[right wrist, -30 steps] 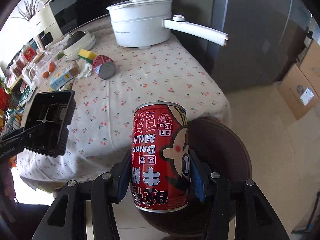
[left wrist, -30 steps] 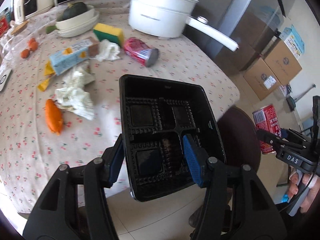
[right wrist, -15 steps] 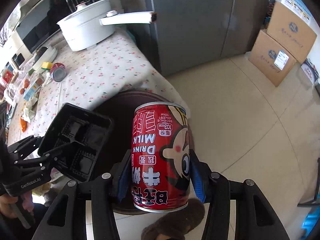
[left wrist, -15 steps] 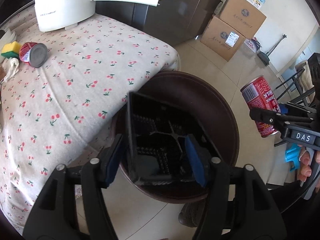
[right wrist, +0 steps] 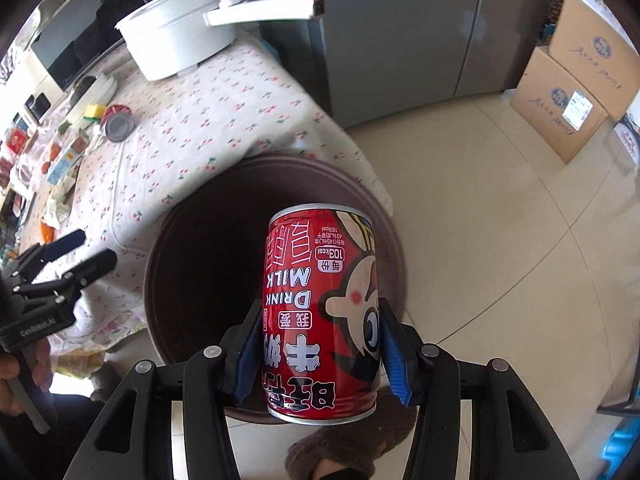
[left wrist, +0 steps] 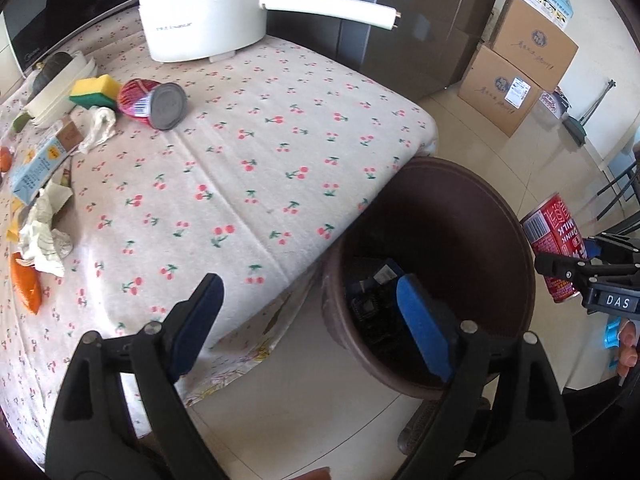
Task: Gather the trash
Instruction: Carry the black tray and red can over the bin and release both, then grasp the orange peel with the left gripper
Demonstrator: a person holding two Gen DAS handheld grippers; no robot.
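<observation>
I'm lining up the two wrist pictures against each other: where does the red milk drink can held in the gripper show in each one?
Left wrist view: the red milk drink can sits at the right edge, held in the right gripper, just right of the brown bin.
Right wrist view: the can fills the lower centre, clamped between the blue pads, over the bin.
Shared landmark: the white pot on the cherry tablecloth.

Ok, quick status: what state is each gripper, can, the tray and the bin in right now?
left gripper: open, fingers have just been opening, nothing between them
right gripper: shut on the red milk can, above the bin
black tray: lying inside the brown bin
brown bin: uncovered, on the floor by the table
second red can: lying on its side on the table
</observation>
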